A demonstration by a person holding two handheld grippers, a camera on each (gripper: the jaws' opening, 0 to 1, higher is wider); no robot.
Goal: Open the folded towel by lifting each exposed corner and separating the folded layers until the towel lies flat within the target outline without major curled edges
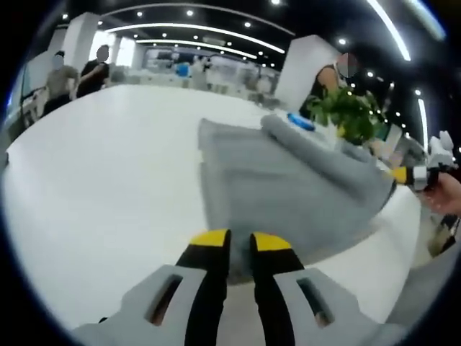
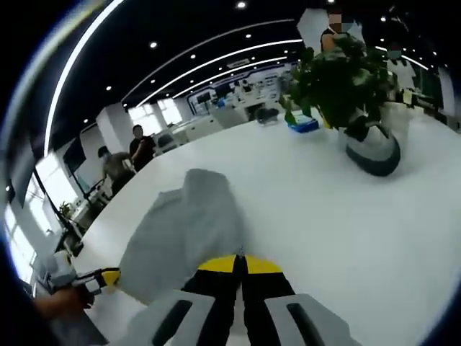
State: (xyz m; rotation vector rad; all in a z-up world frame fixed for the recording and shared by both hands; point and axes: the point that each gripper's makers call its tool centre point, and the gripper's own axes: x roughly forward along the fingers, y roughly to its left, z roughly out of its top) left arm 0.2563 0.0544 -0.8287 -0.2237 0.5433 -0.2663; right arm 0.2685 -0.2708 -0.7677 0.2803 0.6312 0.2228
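**Grey towel held between two grippers above a white table**

Left gripper (image 1: pixel 240 242): yellow-tipped black jaws rise from 6 o'clock of the left gripper view, close together with a narrow gap; the near edge of the towel (image 1: pixel 288 184) meets the tips, but whether cloth is pinched there cannot be told.

Right gripper (image 2: pixel 240 263): jaws pressed together at 6 o'clock of the right gripper view, with the towel (image 2: pixel 186 231) starting right at the tips; it appears clamped on the cloth.

Towel: grey, partly folded, one layer raised into a soft ridge. In the left gripper view it spreads from the jaw tips toward 1 o'clock, its far end reaching the right gripper (image 1: pixel 416 175) at 3 o'clock, with a hand (image 1: pixel 446 193) behind it. In the right gripper view it runs toward 10 o'clock, and the left gripper (image 2: pixel 94 280) sits at 8 o'clock beside its lower edge.

Surroundings: white table (image 1: pixel 108 166); potted plant (image 2: pixel 346 79) in a grey pot at 1 o'clock; a blue item (image 2: pixel 302 124) beside it; people (image 2: pixel 126 162) standing beyond the table's far edge.
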